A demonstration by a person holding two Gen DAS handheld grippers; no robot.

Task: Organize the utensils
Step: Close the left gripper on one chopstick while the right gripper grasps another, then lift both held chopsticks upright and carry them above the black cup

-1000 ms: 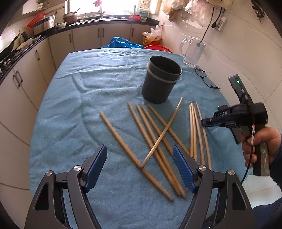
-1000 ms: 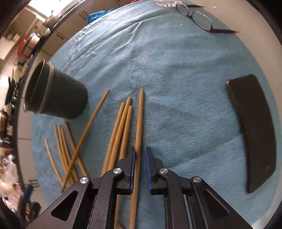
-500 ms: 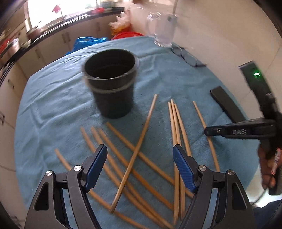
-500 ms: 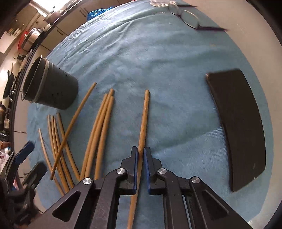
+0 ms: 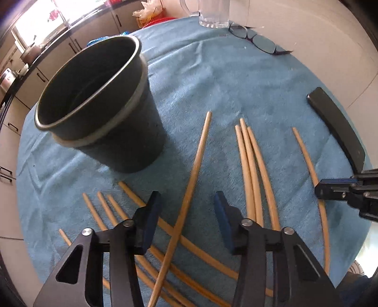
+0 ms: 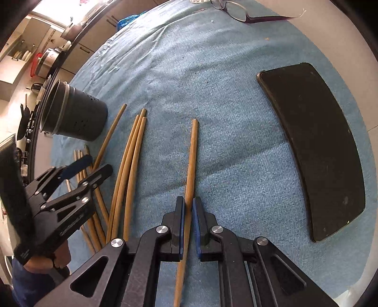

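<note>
Several wooden chopsticks lie loose on a blue cloth (image 5: 212,78). A black utensil pot (image 5: 99,106) stands upright at the left; it also shows in the right wrist view (image 6: 73,115). My left gripper (image 5: 186,203) is open and straddles one slanted chopstick (image 5: 189,196) that lies across others. My right gripper (image 6: 188,205) is shut on a single chopstick (image 6: 191,160) set apart to the right, and shows at the right edge of the left wrist view (image 5: 342,189). A tight group of three chopsticks (image 6: 128,174) lies between the grippers.
A black phone (image 6: 314,146) lies flat right of the held chopstick. Glasses (image 6: 238,11) and a clear glass mug (image 5: 213,13) sit at the far end of the table. Kitchen cabinets and a counter run behind on the left.
My left gripper moved forward and right, closer to the pot, over the slanted chopstick, jaws narrowed. My right gripper closed on the single chopstick and shifted it right, away from the group.
</note>
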